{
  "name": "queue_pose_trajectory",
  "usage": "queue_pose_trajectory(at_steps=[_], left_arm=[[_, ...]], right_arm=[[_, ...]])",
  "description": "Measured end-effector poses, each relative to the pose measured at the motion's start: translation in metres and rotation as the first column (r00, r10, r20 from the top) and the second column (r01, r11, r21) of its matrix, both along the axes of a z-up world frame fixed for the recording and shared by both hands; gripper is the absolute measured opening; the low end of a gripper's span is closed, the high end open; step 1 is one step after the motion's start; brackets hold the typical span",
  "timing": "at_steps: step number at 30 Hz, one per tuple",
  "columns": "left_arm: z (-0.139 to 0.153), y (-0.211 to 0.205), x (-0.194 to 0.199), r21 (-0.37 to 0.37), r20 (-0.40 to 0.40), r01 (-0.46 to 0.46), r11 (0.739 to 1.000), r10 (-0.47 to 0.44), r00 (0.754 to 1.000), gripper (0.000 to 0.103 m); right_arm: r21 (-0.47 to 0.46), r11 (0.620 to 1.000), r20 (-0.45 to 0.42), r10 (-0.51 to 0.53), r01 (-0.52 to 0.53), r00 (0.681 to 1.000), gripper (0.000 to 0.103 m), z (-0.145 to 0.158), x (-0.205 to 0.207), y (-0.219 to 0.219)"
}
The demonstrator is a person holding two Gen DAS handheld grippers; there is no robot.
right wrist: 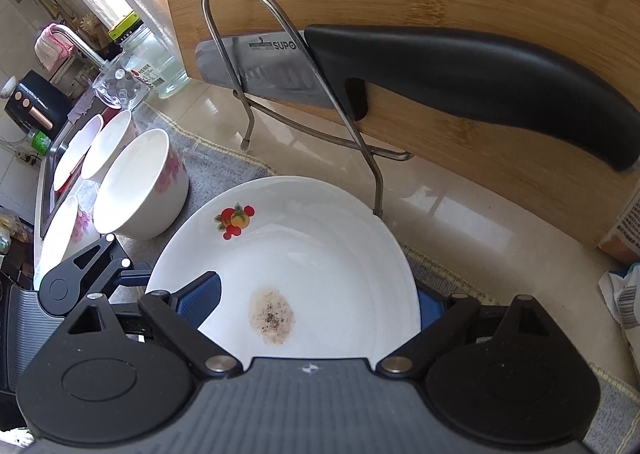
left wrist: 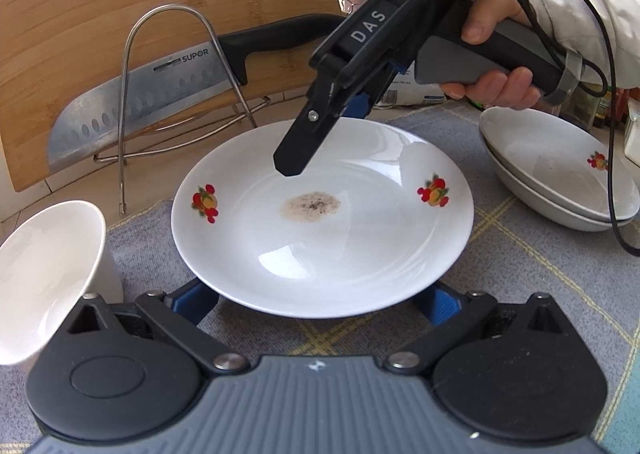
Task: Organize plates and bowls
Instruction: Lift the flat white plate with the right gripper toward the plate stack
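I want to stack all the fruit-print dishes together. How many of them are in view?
3: one plate on the mat between both grippers, and two stacked dishes at the mat's right edge. More may be hidden out of frame.

The left wrist view looks down and forward from close above the near rim of a white plate (left wrist: 320, 222), toward the cutting board (left wrist: 120, 34). The right wrist view peers steeply down over the same plate (right wrist: 304, 254) from its opposite side. Both share plate, knife (left wrist: 140, 94) and board.
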State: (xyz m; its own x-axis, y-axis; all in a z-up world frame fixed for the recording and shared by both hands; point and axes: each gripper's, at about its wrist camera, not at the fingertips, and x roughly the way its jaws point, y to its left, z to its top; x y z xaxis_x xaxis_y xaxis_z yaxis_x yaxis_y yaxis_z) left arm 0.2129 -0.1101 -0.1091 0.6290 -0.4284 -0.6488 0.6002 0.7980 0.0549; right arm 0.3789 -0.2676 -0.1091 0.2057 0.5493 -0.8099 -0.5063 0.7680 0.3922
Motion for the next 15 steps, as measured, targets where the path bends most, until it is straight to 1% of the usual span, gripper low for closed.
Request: queue_pose_trajectory(at_steps=[15], left_arm=[[0.016,0.0,-0.026,-0.003,-0.014,0.014,1.0,-0.014,1.0,0.102]], right_arm=[[0.016,1.0,-0.004,-0.021,0.021,1.0,0.098,0.014,-0.03,-0.006]])
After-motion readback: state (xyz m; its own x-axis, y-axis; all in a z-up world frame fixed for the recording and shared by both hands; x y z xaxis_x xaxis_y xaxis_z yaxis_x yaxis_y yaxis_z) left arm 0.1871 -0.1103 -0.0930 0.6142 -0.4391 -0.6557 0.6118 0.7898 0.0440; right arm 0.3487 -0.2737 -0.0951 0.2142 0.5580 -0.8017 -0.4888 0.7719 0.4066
